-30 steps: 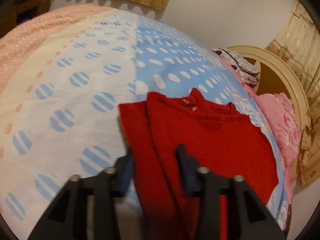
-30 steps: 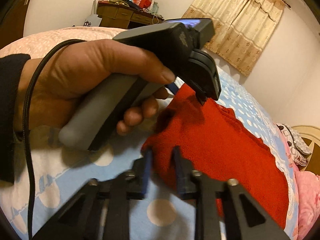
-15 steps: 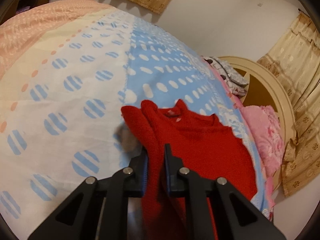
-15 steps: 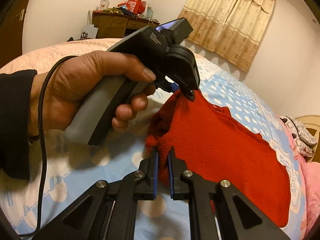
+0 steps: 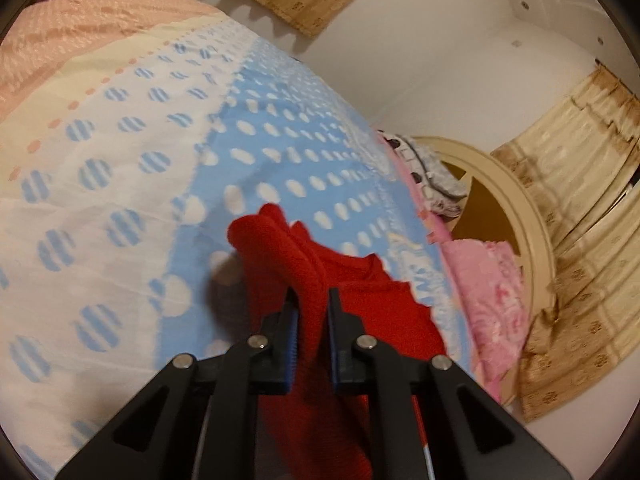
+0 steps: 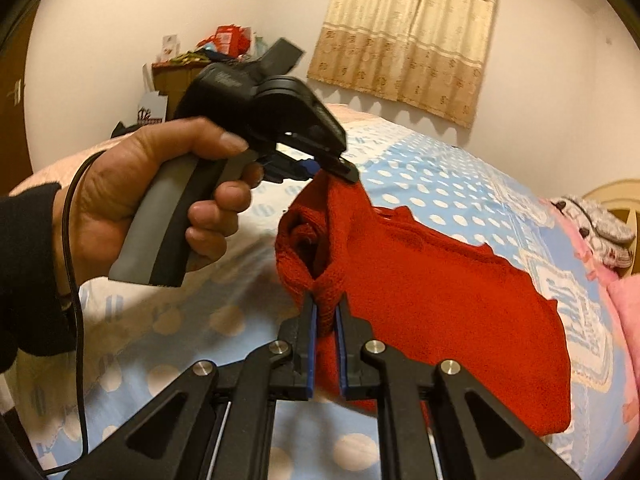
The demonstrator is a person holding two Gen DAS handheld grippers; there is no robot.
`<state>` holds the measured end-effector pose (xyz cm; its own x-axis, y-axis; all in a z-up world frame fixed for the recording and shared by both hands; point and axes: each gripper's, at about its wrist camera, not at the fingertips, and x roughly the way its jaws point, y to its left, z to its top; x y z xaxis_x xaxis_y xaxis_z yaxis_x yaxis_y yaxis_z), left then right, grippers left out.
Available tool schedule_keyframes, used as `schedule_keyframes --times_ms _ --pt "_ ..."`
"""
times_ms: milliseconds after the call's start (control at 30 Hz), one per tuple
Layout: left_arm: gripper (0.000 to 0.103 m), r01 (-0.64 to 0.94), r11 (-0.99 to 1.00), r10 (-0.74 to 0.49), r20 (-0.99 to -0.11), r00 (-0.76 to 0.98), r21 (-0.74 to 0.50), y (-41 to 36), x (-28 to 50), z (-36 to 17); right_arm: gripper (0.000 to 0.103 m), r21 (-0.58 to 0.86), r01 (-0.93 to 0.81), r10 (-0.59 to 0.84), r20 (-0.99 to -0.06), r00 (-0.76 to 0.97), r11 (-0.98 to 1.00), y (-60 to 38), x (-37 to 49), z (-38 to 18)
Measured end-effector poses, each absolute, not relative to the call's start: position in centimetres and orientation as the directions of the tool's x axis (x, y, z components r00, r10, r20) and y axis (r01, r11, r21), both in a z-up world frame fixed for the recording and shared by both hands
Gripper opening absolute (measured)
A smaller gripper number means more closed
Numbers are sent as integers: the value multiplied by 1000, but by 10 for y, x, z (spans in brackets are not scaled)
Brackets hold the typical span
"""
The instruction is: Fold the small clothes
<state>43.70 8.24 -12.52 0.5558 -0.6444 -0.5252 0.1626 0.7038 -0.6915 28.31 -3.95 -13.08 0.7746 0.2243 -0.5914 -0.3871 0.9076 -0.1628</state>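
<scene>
Bedroom scene: a bed [image 5: 120,184] with a polka-dot blue and white bedspread, beige curtains on the walls, a cluttered wooden dresser [image 6: 180,76] at about 11 o'clock in the right wrist view.

The red knit sweater [image 6: 440,280] lies on the bed with its near edge lifted off the spread. The left tongs [image 5: 311,312] are pinching a bunched ridge of it, and the right tongs [image 6: 326,320] are clamped on a rolled fold at the bottom edge. In the right view the left hand [image 6: 132,208] and its tool sit at 10 o'clock from the sweater, biting its top corner.

What could go wrong, I'd say: the knit is thick and bunched, so either grip may hold only the outer layer and let the rest slide out mid-fold. Pulling unevenly would leave the crease crooked, and the far part at 3 o'clock could drag and rumple.

Count: one sweater, two tongs, one hand visible, one bed.
</scene>
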Motion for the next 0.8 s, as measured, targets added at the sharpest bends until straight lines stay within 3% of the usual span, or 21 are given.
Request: schedule_keyframes --times_ms 800 --pt "12 340 701 -700 -518 491 -626 -63 459 -78 7 -5 -204 169 -541 824 979 -164 281 -104"
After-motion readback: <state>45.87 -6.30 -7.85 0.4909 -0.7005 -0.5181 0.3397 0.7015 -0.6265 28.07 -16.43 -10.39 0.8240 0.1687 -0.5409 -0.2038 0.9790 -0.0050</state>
